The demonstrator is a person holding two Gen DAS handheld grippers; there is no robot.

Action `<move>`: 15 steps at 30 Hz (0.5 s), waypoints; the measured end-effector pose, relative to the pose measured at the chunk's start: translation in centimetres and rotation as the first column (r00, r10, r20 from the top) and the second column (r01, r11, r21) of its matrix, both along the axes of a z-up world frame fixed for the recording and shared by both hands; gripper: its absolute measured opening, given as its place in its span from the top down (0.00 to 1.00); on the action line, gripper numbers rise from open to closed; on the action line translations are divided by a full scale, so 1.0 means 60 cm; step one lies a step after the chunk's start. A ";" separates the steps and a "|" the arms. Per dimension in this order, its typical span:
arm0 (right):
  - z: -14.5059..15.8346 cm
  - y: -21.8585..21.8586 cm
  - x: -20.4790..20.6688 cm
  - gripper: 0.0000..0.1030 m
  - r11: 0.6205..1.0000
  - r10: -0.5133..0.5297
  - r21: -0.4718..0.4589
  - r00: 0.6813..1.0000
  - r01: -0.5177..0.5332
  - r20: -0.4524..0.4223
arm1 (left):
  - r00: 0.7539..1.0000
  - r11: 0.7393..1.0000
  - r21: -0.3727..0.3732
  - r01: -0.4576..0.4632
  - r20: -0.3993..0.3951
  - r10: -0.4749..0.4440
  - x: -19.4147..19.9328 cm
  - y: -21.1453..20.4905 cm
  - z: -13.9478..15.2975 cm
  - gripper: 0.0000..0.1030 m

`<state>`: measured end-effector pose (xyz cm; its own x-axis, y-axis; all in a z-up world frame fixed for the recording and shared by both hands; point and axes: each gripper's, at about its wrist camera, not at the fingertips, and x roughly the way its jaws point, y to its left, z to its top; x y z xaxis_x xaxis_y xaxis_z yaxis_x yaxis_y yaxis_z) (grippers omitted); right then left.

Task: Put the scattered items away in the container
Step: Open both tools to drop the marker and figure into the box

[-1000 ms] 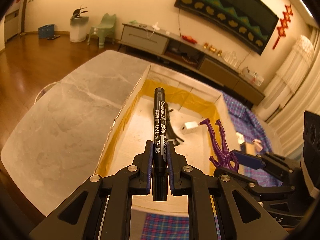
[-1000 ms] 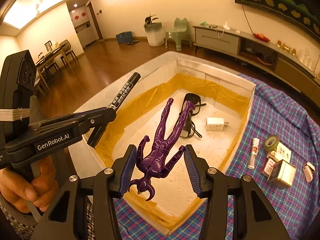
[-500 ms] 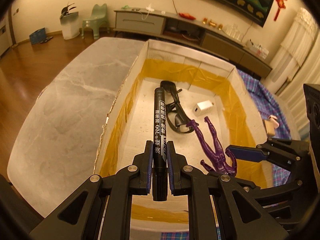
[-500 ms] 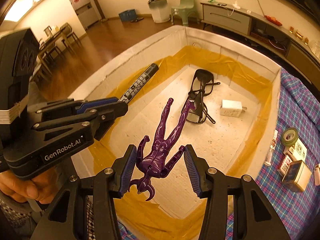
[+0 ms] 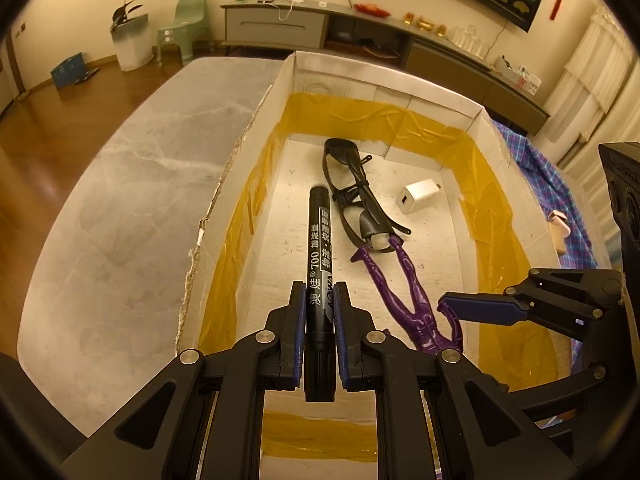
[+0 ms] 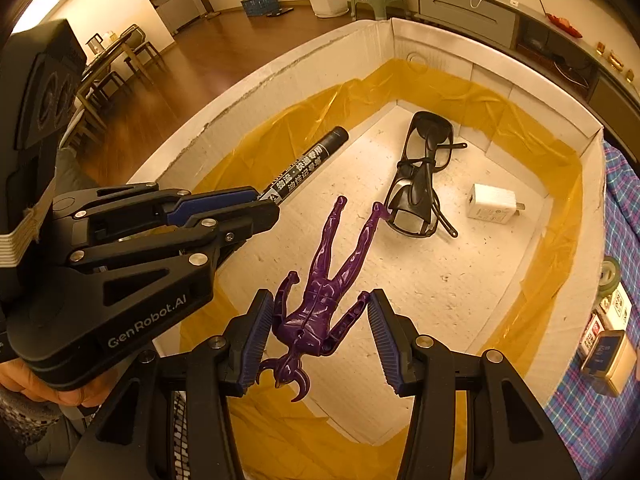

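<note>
My left gripper (image 5: pixel 318 292) is shut on a black marker (image 5: pixel 318 240), which points forward over the left side of the white cardboard box (image 5: pixel 276 92). My right gripper (image 6: pixel 320 300) is shut on a purple toy figure (image 6: pixel 324 296), its pads pressing the figure's arms, with the legs pointing into the box (image 6: pixel 280 64). In the right wrist view the left gripper (image 6: pixel 256 204) and its marker (image 6: pixel 308 160) hang close on the left. Both items hang above the box floor. Black glasses (image 5: pixel 352 184) and a white charger (image 5: pixel 418 196) lie inside.
The box stands on a grey marble table (image 5: pixel 120 200), with yellow tape lining its walls. To its right a plaid cloth (image 6: pixel 624 208) carries a tape roll (image 6: pixel 610 276) and several small boxes (image 6: pixel 608 352). A person's hand (image 6: pixel 24 380) holds the left gripper.
Both grippers have come down and forward over the box, tipping more steeply into it. The marker and the purple figure stay gripped as before.
</note>
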<state>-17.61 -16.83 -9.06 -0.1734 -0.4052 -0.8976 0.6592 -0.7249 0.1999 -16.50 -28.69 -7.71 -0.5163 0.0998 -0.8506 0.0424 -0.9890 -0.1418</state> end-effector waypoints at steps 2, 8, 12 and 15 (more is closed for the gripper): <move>0.000 -0.002 -0.001 0.51 1.000 0.001 0.002 1.000 -0.001 0.003 | 1.000 1.000 -0.003 -0.002 0.002 0.002 -0.001 0.000 -0.001 0.86; -0.001 0.000 -0.007 0.50 1.000 -0.007 0.000 1.000 0.007 0.023 | 1.000 1.000 0.001 -0.013 0.008 0.013 -0.004 -0.002 -0.001 0.85; 0.000 0.003 -0.007 0.50 1.000 -0.010 -0.006 1.000 0.010 0.026 | 1.000 1.000 0.009 -0.013 0.012 0.013 -0.004 0.000 0.001 0.79; 0.001 0.007 -0.007 0.50 1.000 -0.012 -0.011 1.000 0.012 0.028 | 1.000 1.000 0.005 -0.014 0.014 0.014 -0.002 0.002 0.003 0.76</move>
